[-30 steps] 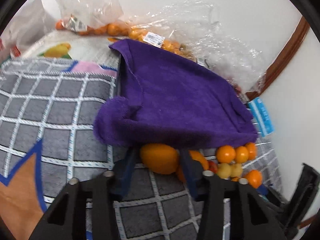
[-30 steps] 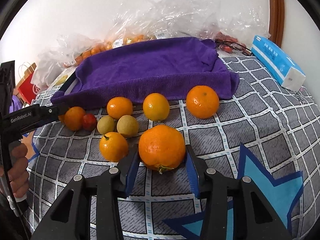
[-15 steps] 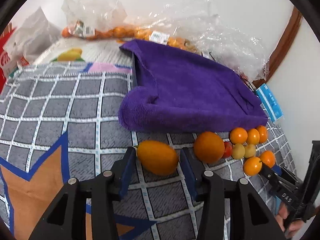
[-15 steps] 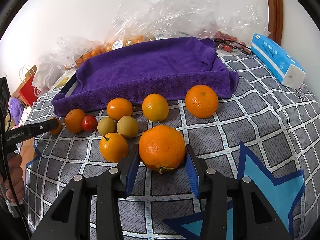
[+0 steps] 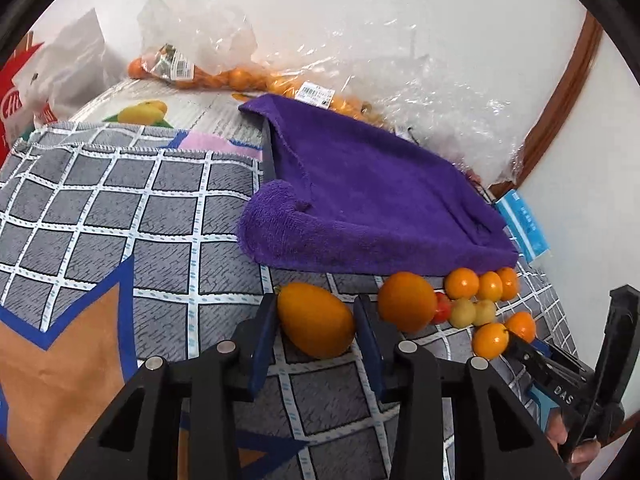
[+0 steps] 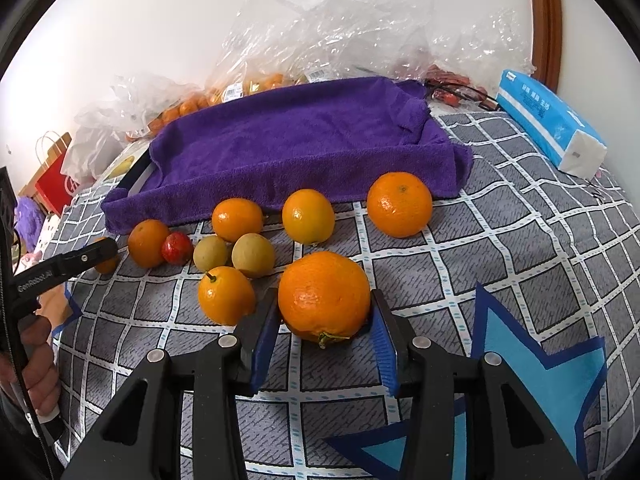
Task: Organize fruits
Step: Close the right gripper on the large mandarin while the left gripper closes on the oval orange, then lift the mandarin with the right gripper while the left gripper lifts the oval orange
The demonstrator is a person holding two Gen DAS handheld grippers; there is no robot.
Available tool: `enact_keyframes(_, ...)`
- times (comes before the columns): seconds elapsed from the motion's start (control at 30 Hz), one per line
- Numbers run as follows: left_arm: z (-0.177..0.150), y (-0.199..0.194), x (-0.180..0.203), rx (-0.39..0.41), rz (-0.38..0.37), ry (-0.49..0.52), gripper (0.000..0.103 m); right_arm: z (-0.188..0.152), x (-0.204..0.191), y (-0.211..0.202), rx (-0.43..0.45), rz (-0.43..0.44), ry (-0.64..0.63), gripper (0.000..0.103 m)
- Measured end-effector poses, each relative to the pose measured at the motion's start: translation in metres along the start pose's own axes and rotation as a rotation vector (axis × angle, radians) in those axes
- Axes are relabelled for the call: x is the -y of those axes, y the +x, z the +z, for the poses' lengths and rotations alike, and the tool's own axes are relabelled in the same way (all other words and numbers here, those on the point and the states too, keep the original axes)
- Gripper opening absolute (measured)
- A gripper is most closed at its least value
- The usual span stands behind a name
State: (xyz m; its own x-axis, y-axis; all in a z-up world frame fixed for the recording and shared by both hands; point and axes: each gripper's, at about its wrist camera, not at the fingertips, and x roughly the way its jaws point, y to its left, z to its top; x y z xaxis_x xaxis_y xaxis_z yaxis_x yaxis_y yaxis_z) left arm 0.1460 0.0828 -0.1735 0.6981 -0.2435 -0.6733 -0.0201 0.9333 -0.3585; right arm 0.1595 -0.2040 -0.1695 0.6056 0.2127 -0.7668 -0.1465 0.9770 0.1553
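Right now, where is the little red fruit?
In the right wrist view, the red fruit lies left of centre on the checked cloth, touching an orange on its left, beside a yellow-green fruit.

Both wrist views look low and close, sharing the purple towel (image 5: pixel 372 200) (image 6: pixel 296 148)

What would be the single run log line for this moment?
left gripper: shut on oval orange fruit | right gripper: shut on large orange | purple towel tray: no fruit inside

Fruits (image 6: pixel 256 240) on mat (image 6: pixel 500 248) before towel-lined tray (image 6: pixel 304 148) — bags (image 6: pixel 340 32) behind, tissue pack (image 6: pixel 552 128) right
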Motion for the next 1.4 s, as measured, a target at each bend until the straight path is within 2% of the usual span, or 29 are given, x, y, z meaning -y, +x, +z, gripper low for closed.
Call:
enact_keyframes(0.17,-0.003,-0.003,0.012,0.011,-0.015,0.052,0.037,-0.002,0.002,-0.007,0.039,0.007,0.006,0.043)
enact_keyframes(0.5,-0.003,-0.008,0.009,0.031,0.009,0.026,0.037,-0.004,0.004,-0.015,0.077,0.034,0.009,0.043)
enact_keyframes(0.87,-0.006,-0.027,0.023,0.122,-0.034,0.093,0.037,-0.005,0.004,-0.021,0.105,0.046,0.004,0.043)
enact_keyframes(1.03,-0.005,-0.029,0.024,0.134,-0.033,0.094,0.037,-0.005,0.005,-0.021,0.104,0.031,0.012,0.043)
enact_keyframes(1.23,0.002,-0.043,0.024,0.160,0.015,0.080,0.037,-0.001,0.008,-0.026,0.079,0.038,0.037,0.043)
enact_keyframes(1.4,0.026,-0.068,0.037,0.201,0.010,0.101,0.037,0.018,-0.001,-0.048,0.112,0.033,-0.008,0.043)
